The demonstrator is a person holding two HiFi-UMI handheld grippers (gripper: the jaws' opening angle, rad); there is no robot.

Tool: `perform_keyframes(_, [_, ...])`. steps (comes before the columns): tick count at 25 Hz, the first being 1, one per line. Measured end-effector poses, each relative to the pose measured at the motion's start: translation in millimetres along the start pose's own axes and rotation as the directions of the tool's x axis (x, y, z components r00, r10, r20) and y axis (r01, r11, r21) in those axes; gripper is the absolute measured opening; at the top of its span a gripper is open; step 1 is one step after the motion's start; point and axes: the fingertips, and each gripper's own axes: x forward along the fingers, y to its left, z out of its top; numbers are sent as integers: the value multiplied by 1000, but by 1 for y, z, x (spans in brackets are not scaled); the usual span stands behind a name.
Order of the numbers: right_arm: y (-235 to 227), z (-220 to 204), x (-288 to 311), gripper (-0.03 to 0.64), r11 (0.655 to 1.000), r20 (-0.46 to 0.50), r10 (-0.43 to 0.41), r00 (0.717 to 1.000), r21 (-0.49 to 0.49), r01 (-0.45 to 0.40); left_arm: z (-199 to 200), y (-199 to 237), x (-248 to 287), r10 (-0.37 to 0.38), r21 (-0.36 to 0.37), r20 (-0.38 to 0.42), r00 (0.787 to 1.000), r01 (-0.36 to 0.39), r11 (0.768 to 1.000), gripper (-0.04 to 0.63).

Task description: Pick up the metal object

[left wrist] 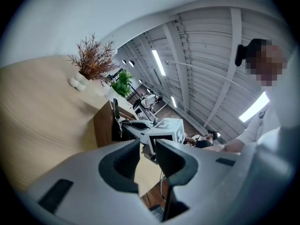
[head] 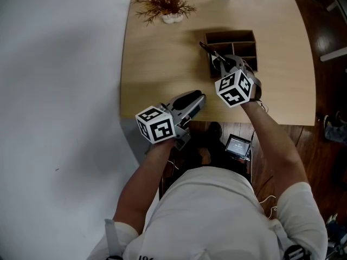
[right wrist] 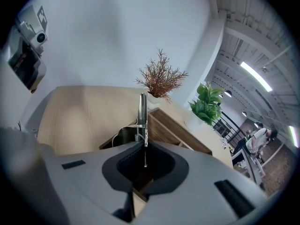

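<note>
Right gripper (right wrist: 143,146) has its jaws pinched together on the metal object (right wrist: 142,109), a thin rod-like piece with a small spring section. It stands up out of the jaw tips, and a short bit runs down between the pads. In the head view the same piece (head: 207,49) pokes out ahead of the gripper, over the near-left corner of the wooden organizer (head: 230,36) on the table (head: 157,64). I can't tell if its lower end is clear of the compartment wall.

Left gripper (left wrist: 147,149) is parked at the table's front edge, jaws a narrow gap apart, nothing in them. I'm not using it.

Risks as I read it:
- Grip is on a narrow, smooth bit of metal near one end, so it could pivot or slide in the pads if I tilt or jerk.
- If I lift at an angle, the piece could catch the organizer's rim or divider and get levered out.
- The dried plant (head: 162,1) is well behind the organizer, so it's only a worry if I swing forward.

I'd lift straight up, slowly.
</note>
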Motion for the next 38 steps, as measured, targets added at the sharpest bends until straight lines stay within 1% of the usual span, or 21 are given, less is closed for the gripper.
perform_keyframes(10, [-8, 12, -13, 5, 1000, 35, -23, 999, 14, 23, 10, 0, -3, -1, 9, 23, 1000, 1, 1000, 81])
perform_keyframes(15, [-9, 17, -23, 5, 999, 52, -31, 998, 26, 30, 10, -6, -3, -12, 19, 19, 1000, 12, 1000, 81])
perform_keyframes(26, [-14, 30, -48, 5, 997, 89, -72, 993, 21, 70, 13, -21, -8, -33, 58, 29, 999, 31, 998, 81])
perform_keyframes(33, [-25, 52, -66, 5, 994, 135, -106, 985, 28, 103, 22, -33, -13, -48, 88, 49, 998, 43, 995, 81])
perform_keyframes(38, [-32, 62, -75, 5, 992, 148, -129, 981, 22, 127, 29, -41, -15, -63, 107, 59, 996, 56, 993, 81])
